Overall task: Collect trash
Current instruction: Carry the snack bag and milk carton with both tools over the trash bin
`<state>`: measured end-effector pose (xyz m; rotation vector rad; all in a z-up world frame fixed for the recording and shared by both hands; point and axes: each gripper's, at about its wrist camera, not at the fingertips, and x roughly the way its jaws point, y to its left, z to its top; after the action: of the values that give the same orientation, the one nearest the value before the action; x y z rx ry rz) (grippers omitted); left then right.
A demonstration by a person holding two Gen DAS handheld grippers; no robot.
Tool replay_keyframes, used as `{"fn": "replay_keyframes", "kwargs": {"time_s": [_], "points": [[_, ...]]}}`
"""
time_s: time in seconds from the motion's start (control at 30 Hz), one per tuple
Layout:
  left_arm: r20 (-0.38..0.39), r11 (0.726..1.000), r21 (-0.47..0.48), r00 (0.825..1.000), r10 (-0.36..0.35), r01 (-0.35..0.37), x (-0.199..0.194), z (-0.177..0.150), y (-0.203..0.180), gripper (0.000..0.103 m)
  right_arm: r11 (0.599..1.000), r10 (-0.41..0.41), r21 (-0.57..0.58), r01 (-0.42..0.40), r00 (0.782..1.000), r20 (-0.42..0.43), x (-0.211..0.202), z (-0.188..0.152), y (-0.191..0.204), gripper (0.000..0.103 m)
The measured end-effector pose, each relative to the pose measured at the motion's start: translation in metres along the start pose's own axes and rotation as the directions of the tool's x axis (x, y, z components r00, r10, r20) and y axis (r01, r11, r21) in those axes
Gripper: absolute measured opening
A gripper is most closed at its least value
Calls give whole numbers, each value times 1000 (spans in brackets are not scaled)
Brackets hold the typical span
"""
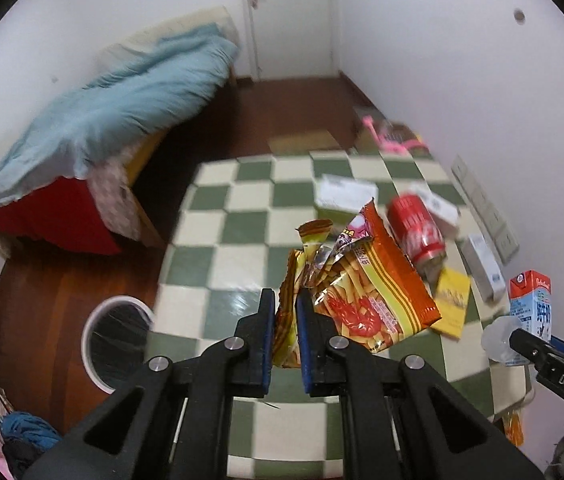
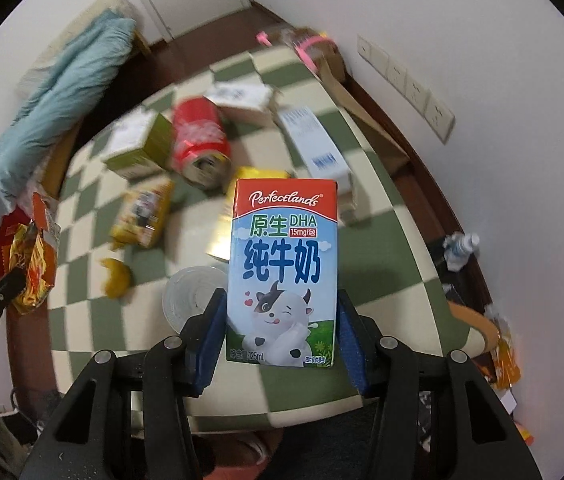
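My left gripper (image 1: pixel 286 300) is shut on an orange and yellow snack wrapper (image 1: pixel 366 292), which hangs above the green and cream checked table (image 1: pixel 221 200); the same wrapper (image 2: pixel 33 264) shows at the left edge of the right wrist view. My right gripper (image 2: pixel 279 320) is shut on a small blue milk carton (image 2: pixel 284 268) with a red top and a cartoon cow, held upright over the table's near edge. The carton (image 1: pixel 532 304) and the right gripper's tip also show at the right of the left wrist view.
On the table lie a red soda can (image 2: pixel 199 140), a yellow-green box (image 2: pixel 137 148), a yellow packet (image 2: pixel 143 216), white boxes (image 2: pixel 314 144) and a clear plastic lid (image 2: pixel 191 296). A black-lined bin (image 1: pixel 115 340) stands on the wooden floor left of the table. A bed (image 1: pixel 113 112) lies beyond.
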<state>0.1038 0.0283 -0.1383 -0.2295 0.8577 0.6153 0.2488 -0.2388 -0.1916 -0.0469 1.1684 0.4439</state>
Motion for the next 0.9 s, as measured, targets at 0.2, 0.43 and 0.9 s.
{"fn": "replay_keyframes", "kwargs": {"time_s": [0.2,0.43,0.9], "points": [[71,997,-56,996,50,-46,-31,12,57,8,993,97,-78,-91,992,81,-42,8,48,54],[64,983,-151,991,120,-109,-27,8,134,8,960,216,-209,-188,969,119,-71,9,138,54],[-234,990,-139,972,-19,-14,102,-83,81,8,990,-96,-122,74,978,-183,84,-41,94,55]]}}
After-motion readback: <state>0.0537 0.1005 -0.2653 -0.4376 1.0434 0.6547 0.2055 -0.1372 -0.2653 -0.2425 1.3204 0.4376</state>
